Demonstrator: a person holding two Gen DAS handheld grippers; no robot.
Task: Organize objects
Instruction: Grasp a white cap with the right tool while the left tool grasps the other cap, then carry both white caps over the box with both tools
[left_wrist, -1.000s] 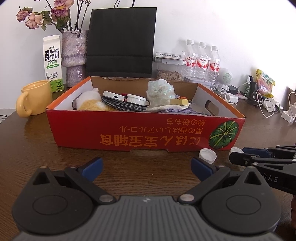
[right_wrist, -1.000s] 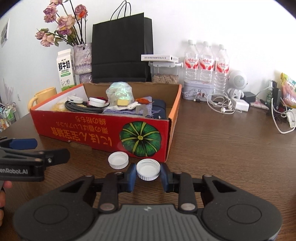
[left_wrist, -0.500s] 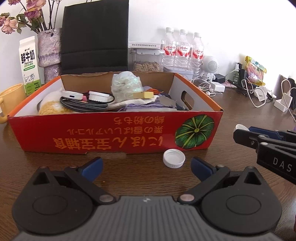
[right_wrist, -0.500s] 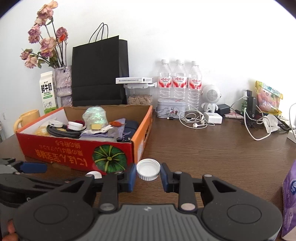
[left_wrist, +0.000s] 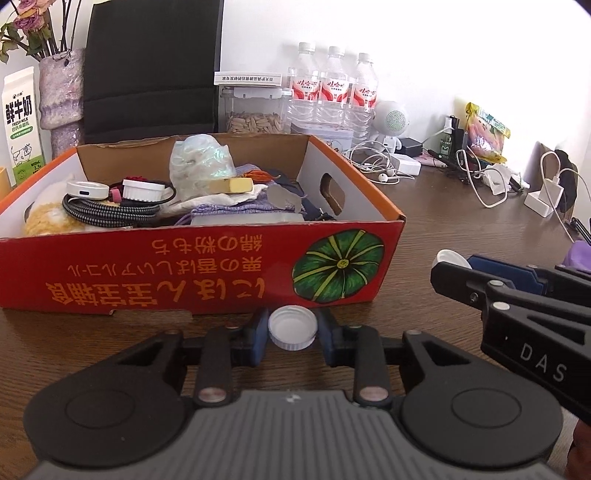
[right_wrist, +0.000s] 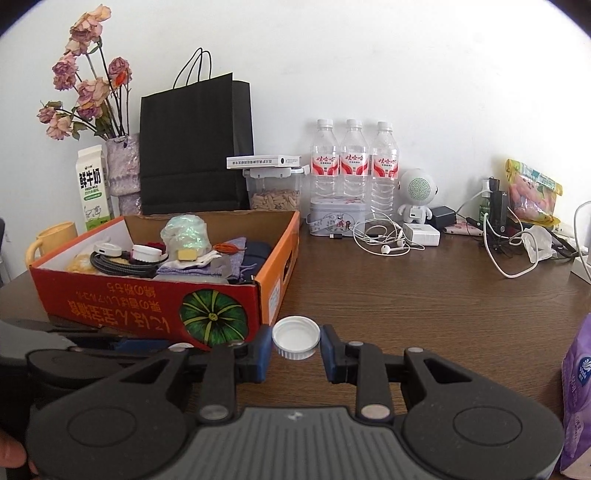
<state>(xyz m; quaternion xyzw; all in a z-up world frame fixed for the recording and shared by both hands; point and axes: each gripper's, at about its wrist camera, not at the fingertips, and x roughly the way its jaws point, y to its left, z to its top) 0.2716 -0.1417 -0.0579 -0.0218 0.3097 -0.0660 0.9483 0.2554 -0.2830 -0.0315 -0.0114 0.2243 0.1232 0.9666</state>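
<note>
Right wrist: left gripper (right_wrist: 122, 341) half hidden

Along the back wall stood a black paper bag (right_wrist: 195, 144), a vase of dried roses (right_wrist: 122, 166) and a milk carton (right_wrist: 91, 186). A yellow mug (right_wrist: 55, 234) sat left of them. Three water bottles (right_wrist: 352, 162) were lined up beside a clear container of seeds (right_wrist: 273, 190), a small tin (right_wrist: 337, 216) in front. A white round speaker (right_wrist: 417, 194), earphones (right_wrist: 384, 240) and chargers with cables (right_wrist: 495, 236) cluttered the brown table (right_wrist: 424, 288), near a snack packet (right_wrist: 532, 190)
</note>
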